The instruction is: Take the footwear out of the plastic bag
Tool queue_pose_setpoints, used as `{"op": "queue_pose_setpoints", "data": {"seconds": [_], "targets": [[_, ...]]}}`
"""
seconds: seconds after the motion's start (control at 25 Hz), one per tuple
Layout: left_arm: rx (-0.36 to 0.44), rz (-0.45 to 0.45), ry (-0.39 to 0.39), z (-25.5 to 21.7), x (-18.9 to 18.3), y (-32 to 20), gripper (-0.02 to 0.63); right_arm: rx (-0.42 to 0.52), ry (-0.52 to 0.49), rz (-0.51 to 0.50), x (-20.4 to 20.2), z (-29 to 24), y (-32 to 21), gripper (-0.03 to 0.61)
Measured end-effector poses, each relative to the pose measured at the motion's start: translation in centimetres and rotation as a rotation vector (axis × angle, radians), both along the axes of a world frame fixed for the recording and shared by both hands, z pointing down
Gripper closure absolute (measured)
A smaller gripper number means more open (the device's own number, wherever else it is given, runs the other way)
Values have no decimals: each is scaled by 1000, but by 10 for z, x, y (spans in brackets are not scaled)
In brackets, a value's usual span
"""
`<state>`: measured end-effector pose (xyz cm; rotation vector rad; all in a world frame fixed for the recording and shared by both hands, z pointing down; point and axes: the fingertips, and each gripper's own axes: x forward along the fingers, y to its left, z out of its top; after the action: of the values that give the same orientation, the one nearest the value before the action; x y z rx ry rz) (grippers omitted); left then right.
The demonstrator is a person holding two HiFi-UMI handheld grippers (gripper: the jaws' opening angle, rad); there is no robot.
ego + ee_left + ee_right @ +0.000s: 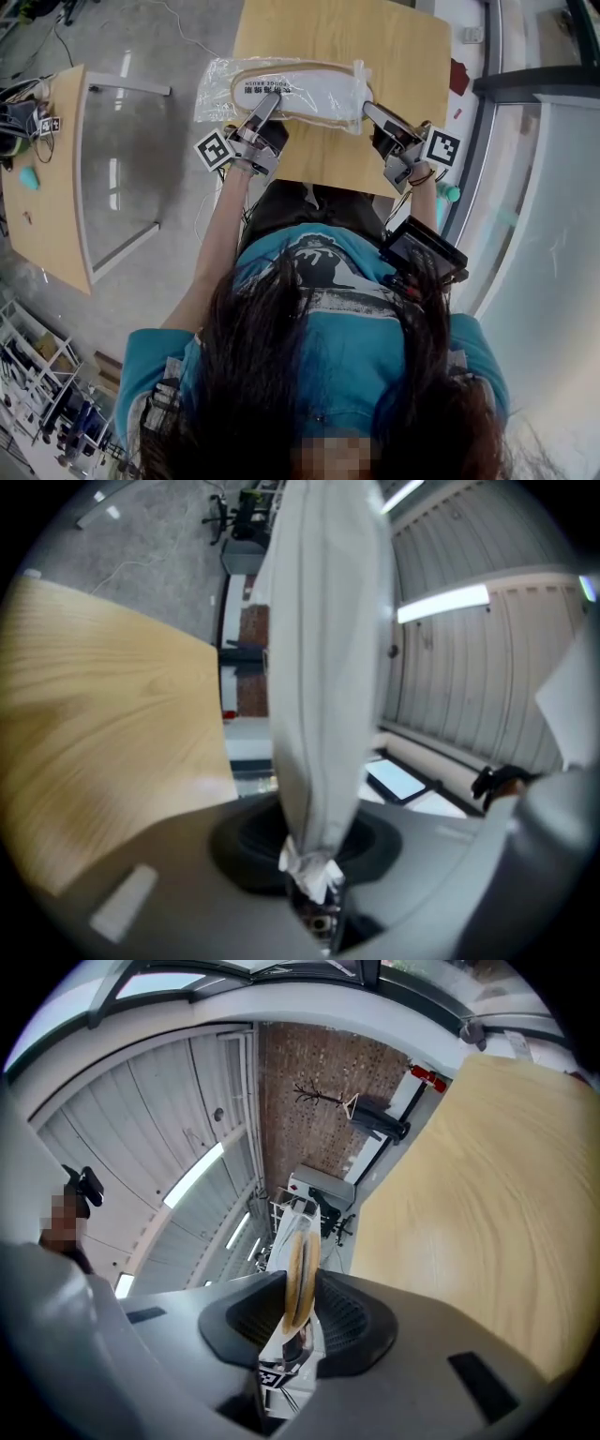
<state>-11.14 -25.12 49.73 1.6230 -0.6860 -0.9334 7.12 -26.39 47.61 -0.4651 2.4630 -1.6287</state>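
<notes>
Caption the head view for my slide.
Left gripper and right gripper clamp the bagged slippers over a wooden table.

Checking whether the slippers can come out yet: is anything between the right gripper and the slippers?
The plastic bag covers the slippers over most of their length. The right gripper is shut on their tan sole edges; whether the bag lies under its pads cannot be told.
</notes>
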Motion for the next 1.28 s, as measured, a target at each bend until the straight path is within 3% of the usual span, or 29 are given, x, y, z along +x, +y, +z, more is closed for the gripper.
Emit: {"op": "queue_pose_setpoints", "data": {"seconds": [0.24, 0.36, 0.52, 0.68, 0.76, 0.88, 0.96, 1.04, 1.12, 1.28], "targets": [[-2, 0, -142, 8, 5, -6, 520, -26, 62, 41, 7, 15, 0, 492], [-14, 7, -173, 14, 7, -9, 517, -29, 82, 41, 10, 19, 1, 493], [-58, -89, -194, 23, -15, -14, 514, 3, 131, 59, 22, 18, -2, 495], [-9, -29, -227, 14, -14, -18, 522, 16, 134, 68, 29, 13, -5, 497], [-13, -33, -200, 11, -13, -23, 532, 17, 108, 83, 31, 11, -5, 495], [-16, -47, -96, 7, -13, -26, 541, 46, -41, 119, 32, -6, -6, 492], [-23, -52, -10, 5, -10, -26, 545, 62, -117, 134, 31, -16, -7, 438], [-30, -58, 57, 3, -5, -24, 546, 66, -101, 110, 21, -12, -4, 368], [-39, -57, 92, 4, 1, -21, 548, 47, -82, 83, 10, -3, 0, 363], [-49, -64, 128, 6, 7, -20, 548, -35, -241, 177, 17, -5, -6, 372]]}}
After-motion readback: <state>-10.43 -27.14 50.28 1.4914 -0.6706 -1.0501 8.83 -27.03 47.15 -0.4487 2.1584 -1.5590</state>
